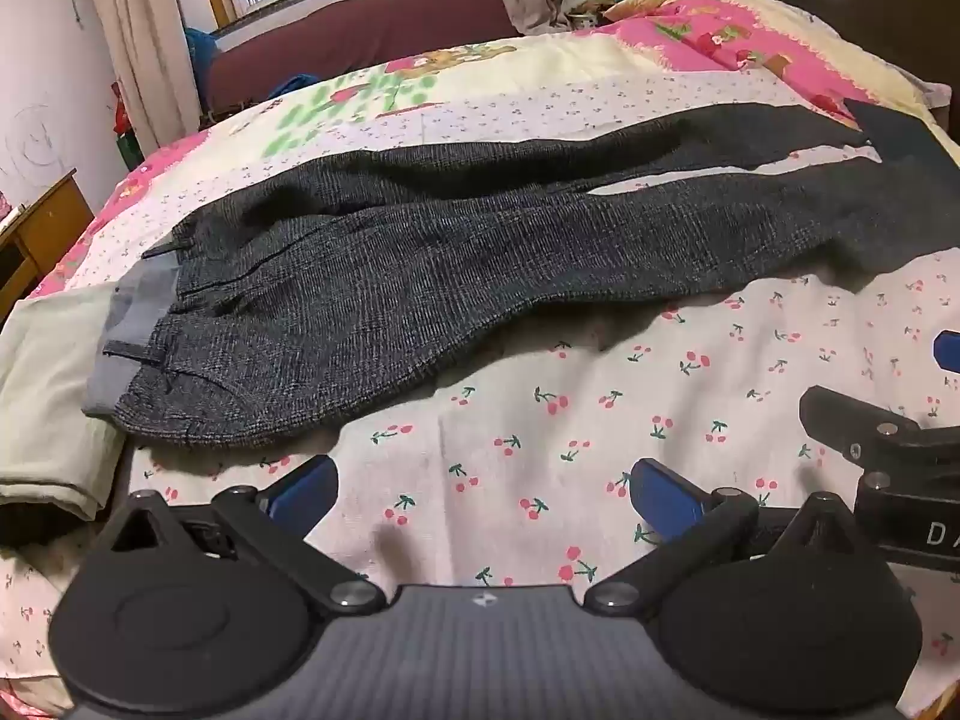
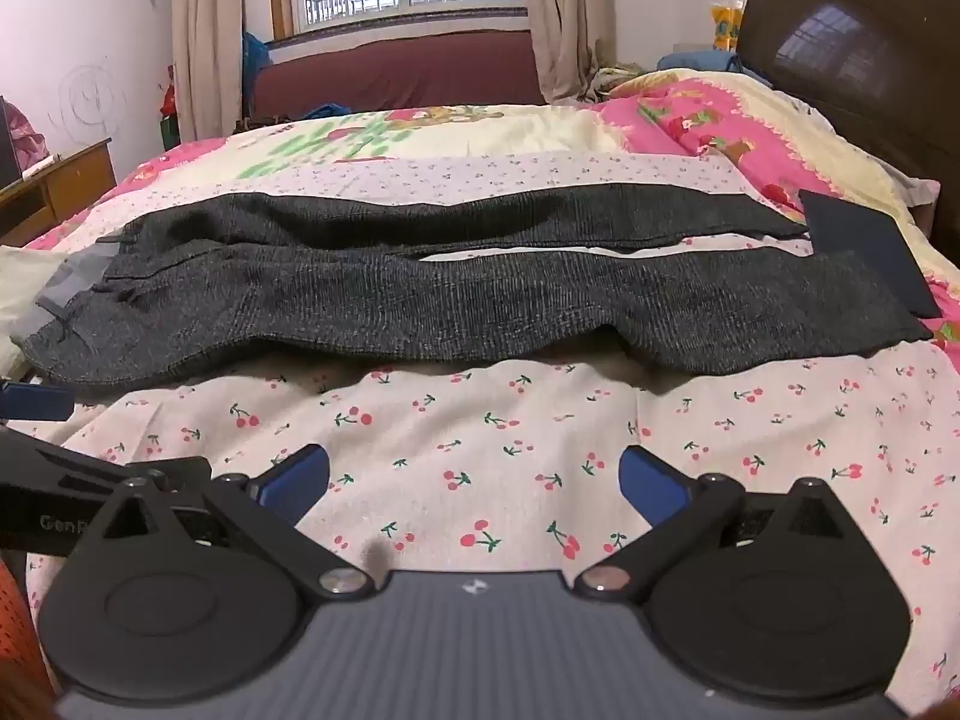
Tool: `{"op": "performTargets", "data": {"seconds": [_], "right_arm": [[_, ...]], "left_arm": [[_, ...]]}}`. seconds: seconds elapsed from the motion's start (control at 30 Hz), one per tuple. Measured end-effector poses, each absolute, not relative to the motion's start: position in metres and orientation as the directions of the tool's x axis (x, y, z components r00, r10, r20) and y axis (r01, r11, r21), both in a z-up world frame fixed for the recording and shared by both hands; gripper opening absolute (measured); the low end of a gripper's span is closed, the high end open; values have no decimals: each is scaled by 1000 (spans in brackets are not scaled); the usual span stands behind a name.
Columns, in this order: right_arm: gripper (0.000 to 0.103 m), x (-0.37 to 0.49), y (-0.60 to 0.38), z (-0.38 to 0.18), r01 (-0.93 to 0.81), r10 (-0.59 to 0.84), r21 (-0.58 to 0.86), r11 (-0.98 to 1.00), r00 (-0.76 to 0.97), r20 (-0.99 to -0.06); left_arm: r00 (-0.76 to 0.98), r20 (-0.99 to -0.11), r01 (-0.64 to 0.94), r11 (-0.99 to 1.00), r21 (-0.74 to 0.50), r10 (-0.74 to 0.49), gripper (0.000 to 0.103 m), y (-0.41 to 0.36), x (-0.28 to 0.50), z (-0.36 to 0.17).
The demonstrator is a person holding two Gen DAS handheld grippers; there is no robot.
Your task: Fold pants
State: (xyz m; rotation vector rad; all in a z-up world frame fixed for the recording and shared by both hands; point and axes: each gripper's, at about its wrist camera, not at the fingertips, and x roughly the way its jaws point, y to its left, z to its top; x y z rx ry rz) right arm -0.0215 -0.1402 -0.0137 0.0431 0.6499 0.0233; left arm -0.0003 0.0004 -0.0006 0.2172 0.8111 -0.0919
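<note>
Grey woven pants [image 2: 456, 294] lie unfolded across the cherry-print bedsheet [image 2: 480, 450], waistband towards the left, both legs stretched right; nearer than the pants, the left gripper [image 1: 483, 489] and right gripper [image 2: 474, 474] hover side by side, jaws spread wide, grasping nothing

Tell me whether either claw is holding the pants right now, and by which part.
Nothing is held: the left claw and right claw are open over the sheet, short of the pants.

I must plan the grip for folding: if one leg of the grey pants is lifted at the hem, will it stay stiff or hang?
The grey pants will probably droop: they follow the bed's bumps. The woven cloth looks thick, so likely not slippery.
</note>
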Motion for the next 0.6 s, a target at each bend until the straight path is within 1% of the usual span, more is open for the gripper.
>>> {"op": "performTargets", "data": {"seconds": [0.6], "right_arm": [[102, -20, -141, -19, -12, 37, 46, 999, 785, -619]], "left_arm": [[654, -756, 172, 972, 157, 6, 103, 1, 1, -7]]}}
